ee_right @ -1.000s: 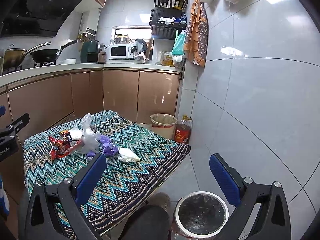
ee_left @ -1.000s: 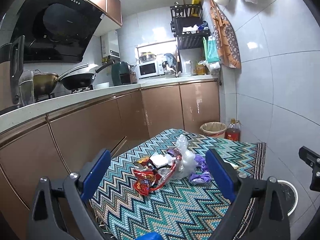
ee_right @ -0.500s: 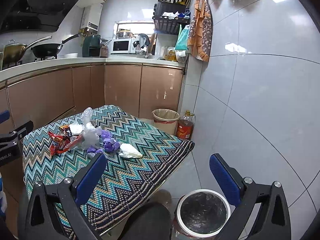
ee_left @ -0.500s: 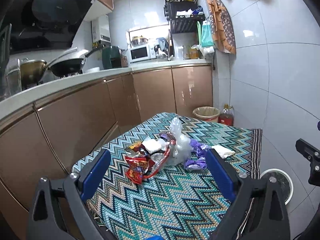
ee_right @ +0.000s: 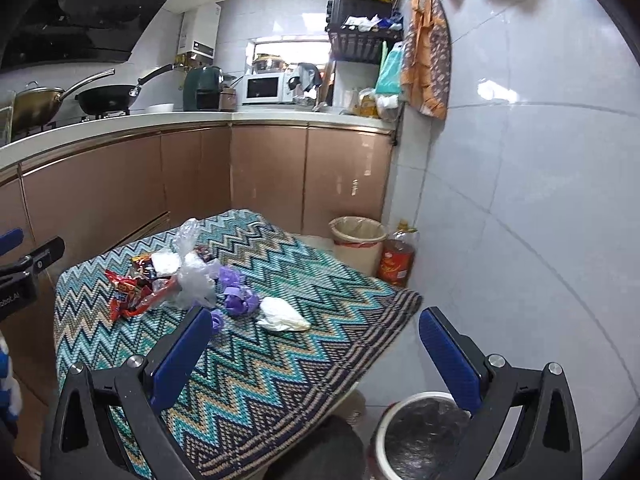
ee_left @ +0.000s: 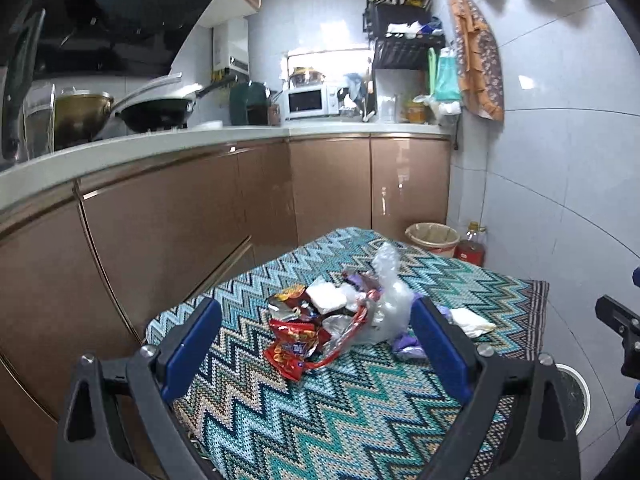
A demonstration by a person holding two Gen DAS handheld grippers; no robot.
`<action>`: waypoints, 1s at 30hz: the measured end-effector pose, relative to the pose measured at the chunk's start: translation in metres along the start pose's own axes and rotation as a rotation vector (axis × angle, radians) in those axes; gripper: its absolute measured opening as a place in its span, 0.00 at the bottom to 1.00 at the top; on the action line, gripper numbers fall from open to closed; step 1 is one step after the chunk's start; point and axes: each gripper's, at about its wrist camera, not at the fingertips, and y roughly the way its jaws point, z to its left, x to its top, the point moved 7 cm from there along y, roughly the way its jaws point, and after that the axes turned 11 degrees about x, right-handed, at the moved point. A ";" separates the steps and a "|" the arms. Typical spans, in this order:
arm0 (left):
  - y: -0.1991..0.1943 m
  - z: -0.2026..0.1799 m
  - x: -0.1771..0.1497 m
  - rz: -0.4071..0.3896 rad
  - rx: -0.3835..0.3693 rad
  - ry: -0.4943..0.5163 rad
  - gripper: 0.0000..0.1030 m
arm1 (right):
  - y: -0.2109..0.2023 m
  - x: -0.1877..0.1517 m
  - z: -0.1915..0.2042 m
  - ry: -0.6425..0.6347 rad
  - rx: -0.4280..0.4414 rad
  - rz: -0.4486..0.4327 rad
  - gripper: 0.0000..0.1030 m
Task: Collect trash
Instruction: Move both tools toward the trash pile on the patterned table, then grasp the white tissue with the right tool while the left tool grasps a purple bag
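A heap of trash lies on a zigzag-patterned tablecloth (ee_left: 360, 412): red snack wrappers (ee_left: 294, 344), a clear plastic bag (ee_left: 386, 300), purple wrappers (ee_right: 238, 300) and a crumpled white tissue (ee_right: 282, 314). My left gripper (ee_left: 316, 344) hangs open just in front of the heap, its blue pads either side of it, holding nothing. The right gripper (ee_right: 316, 346) is open and empty above the table's near right corner. Below it on the floor stands a white bin with a black liner (ee_right: 424, 436).
Brown kitchen cabinets (ee_left: 180, 240) with a white worktop run along the left and back. A beige waste basket (ee_right: 358, 242) and a red-labelled oil bottle (ee_right: 396, 264) stand on the floor by the tiled wall (ee_right: 520, 200). A wok and a pot sit on the stove.
The left gripper has drawn nearer the trash heap, which now looks larger between its pads. The right gripper has shifted a little toward the table. Both stay open.
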 end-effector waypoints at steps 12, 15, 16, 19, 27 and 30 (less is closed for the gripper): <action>0.059 -0.012 -0.023 0.168 0.016 0.060 0.93 | 0.058 -0.004 -0.003 0.003 0.068 0.090 1.00; 0.070 -0.015 -0.032 0.199 0.026 0.086 0.93 | 0.071 -0.006 -0.006 -0.008 0.071 0.117 1.00; 0.073 -0.015 -0.034 0.207 0.028 0.091 0.93 | 0.077 -0.007 -0.007 -0.010 0.070 0.127 1.00; 0.082 -0.019 -0.039 0.231 0.024 0.106 0.93 | 0.090 -0.009 -0.010 -0.007 0.080 0.147 1.00; 0.102 -0.033 -0.055 0.298 0.005 0.140 0.93 | 0.123 -0.014 -0.010 -0.015 0.120 0.199 1.00; 0.107 -0.035 -0.060 0.326 -0.011 0.133 0.93 | 0.134 -0.015 -0.011 -0.015 0.143 0.217 1.00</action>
